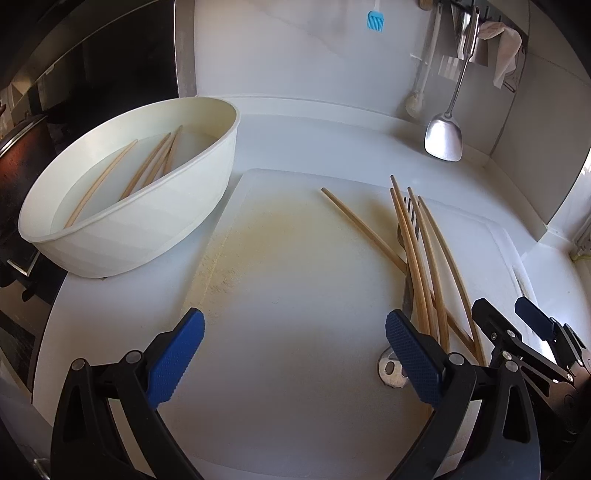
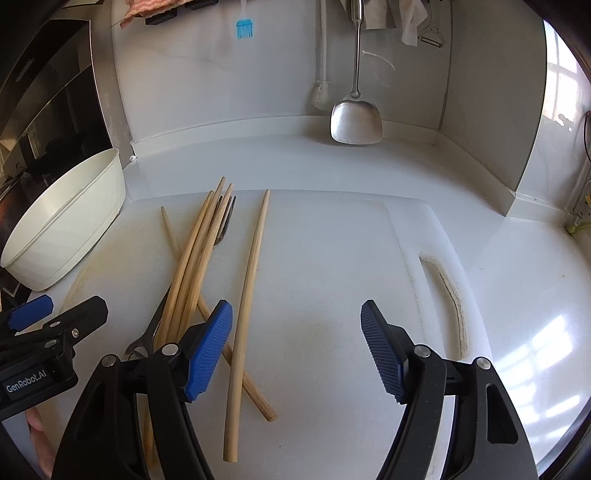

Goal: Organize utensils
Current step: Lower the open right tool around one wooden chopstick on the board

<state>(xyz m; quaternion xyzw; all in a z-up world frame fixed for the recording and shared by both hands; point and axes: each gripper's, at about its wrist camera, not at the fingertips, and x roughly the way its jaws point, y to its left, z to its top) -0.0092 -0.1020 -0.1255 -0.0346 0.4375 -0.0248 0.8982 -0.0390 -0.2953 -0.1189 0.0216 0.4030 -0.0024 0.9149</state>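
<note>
Several wooden chopsticks (image 1: 421, 254) lie in a loose pile on a white cutting board (image 1: 295, 295), over a metal fork (image 1: 406, 221). The same pile (image 2: 192, 273) and fork (image 2: 223, 218) show in the right wrist view, with one chopstick (image 2: 247, 295) apart to the right. A white oval bin (image 1: 147, 221) at the left holds several chopsticks (image 1: 151, 170). My left gripper (image 1: 295, 354) is open and empty, low over the board, left of the pile. My right gripper (image 2: 295, 350) is open and empty, just right of the pile.
A steel spatula (image 2: 356, 122), a white brush (image 2: 321, 92) and a blue silicone brush (image 2: 243, 27) hang on the back wall. A dark stove area (image 1: 22, 147) lies left of the bin. The board has a handle slot (image 2: 447, 295) at the right.
</note>
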